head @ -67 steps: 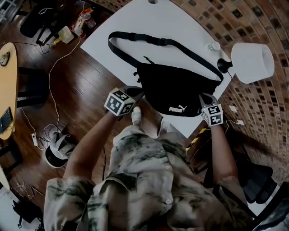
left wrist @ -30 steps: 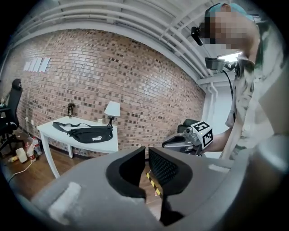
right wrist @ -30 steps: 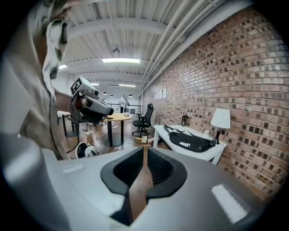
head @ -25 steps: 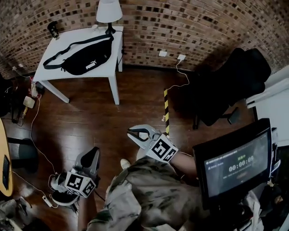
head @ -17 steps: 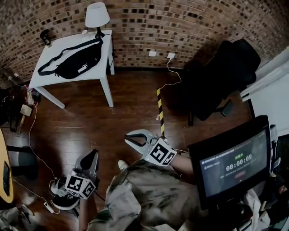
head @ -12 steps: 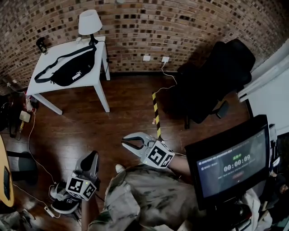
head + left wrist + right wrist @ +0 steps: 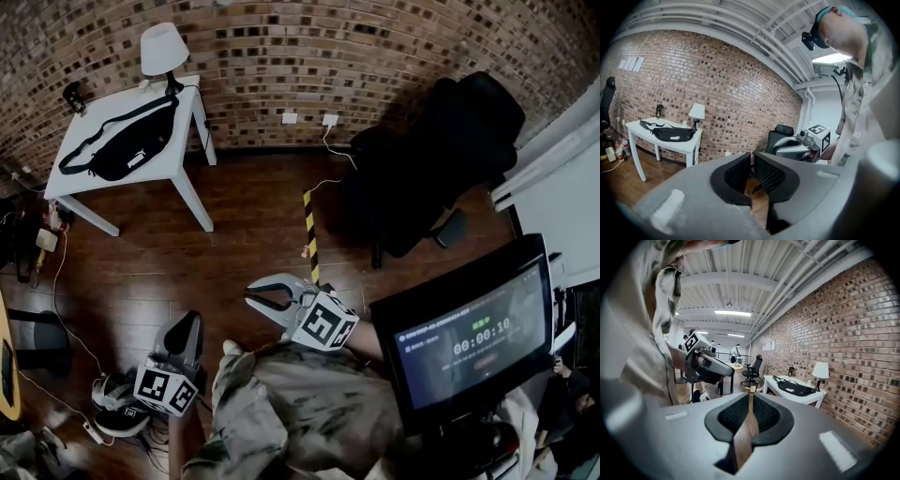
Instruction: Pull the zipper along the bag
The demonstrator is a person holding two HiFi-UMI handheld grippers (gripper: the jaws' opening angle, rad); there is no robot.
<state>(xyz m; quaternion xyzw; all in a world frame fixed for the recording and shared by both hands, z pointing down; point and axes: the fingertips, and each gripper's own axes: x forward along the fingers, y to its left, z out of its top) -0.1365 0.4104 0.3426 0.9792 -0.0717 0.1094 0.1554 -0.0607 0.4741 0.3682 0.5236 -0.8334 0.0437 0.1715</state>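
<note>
The black waist bag (image 7: 117, 150) lies on a white table (image 7: 161, 167) by the brick wall, far off at the upper left of the head view. It also shows small in the left gripper view, as the bag (image 7: 670, 136), and in the right gripper view, as the bag (image 7: 794, 389). Both grippers hang close to my body, well away from the table. The left gripper (image 7: 192, 321) (image 7: 752, 159) has its jaws nearly together with nothing between them. On the right gripper (image 7: 251, 295) (image 7: 751, 401) only a thin slit shows between the pads, and it holds nothing.
A white lamp (image 7: 161, 47) stands at the table's far corner. A black office chair (image 7: 441, 141) sits by the wall, and a monitor (image 7: 469, 328) is close at my right. A yellow-black strip (image 7: 309, 234) marks the wooden floor. Cables and shoes (image 7: 112, 412) lie at lower left.
Earlier both grippers rested at the bag on the table. I now stand far from it. Over the last second the table drifted left in view, and the grippers kept their pose.
</note>
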